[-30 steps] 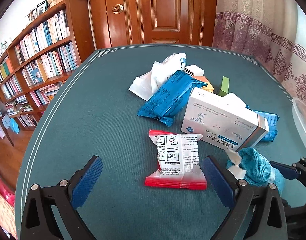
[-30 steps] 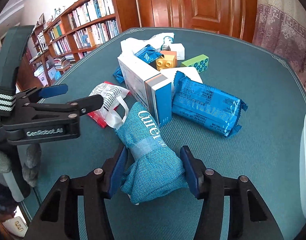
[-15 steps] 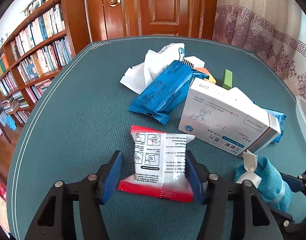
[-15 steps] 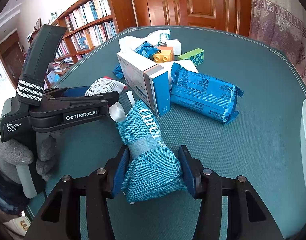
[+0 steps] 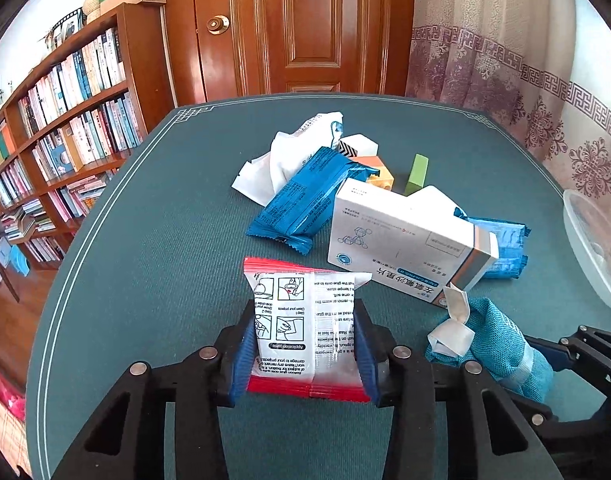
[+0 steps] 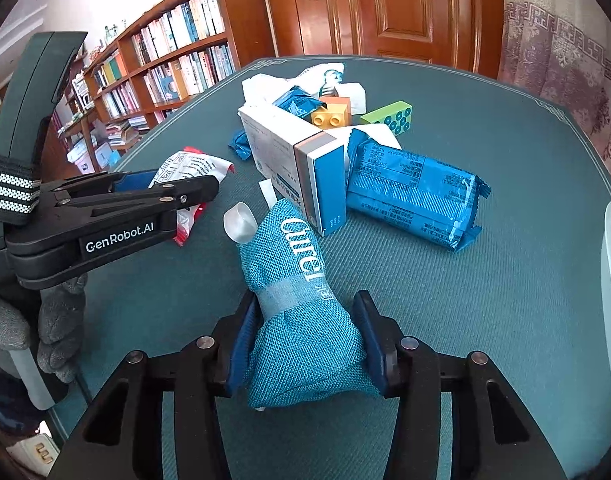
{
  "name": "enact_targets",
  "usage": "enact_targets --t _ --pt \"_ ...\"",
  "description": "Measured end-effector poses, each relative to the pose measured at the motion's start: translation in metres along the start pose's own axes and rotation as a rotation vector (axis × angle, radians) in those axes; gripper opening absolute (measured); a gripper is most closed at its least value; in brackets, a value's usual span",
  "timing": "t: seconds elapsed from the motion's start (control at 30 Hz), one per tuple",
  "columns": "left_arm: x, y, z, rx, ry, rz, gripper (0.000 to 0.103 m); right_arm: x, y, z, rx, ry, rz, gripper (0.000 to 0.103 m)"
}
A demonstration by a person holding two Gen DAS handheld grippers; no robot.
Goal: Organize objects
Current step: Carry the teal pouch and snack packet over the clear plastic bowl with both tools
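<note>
Left gripper just closed, pinching sachet; right gripper apparently pinching teal pouch, long axis pointing away.

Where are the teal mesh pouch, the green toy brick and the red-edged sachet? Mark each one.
teal mesh pouch (image 6: pixel 305 340), right wrist view, on its woven body between the pads.
green toy brick (image 6: pixel 389 117), right wrist view, on its studded face.
red-edged sachet (image 5: pixel 305 320), left wrist view, on its printed white panel.

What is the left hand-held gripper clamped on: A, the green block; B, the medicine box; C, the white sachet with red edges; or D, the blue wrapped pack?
C: the left hand-held gripper has its blue pads pressed against both sides of the sachet.
</note>
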State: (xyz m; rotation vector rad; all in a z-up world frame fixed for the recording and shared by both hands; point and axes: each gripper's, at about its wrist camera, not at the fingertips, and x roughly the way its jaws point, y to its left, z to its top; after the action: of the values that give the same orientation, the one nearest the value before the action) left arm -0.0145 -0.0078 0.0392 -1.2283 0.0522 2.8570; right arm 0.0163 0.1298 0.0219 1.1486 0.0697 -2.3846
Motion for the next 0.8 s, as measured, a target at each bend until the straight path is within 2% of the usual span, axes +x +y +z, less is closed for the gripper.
enact_targets --t 0.33,0.8 --pt "-0.024 -0.031 0.007 0.071 -0.051 -0.002 0.046 -0.047 -0.031 -0.006 0.103 -0.084 -0.003 0.049" --pt "-0.038 -0.098 0.011 0.209 -0.081 -0.05 0.046 -0.109 -0.094 -0.023 0.228 -0.193 -0.127 0.049"
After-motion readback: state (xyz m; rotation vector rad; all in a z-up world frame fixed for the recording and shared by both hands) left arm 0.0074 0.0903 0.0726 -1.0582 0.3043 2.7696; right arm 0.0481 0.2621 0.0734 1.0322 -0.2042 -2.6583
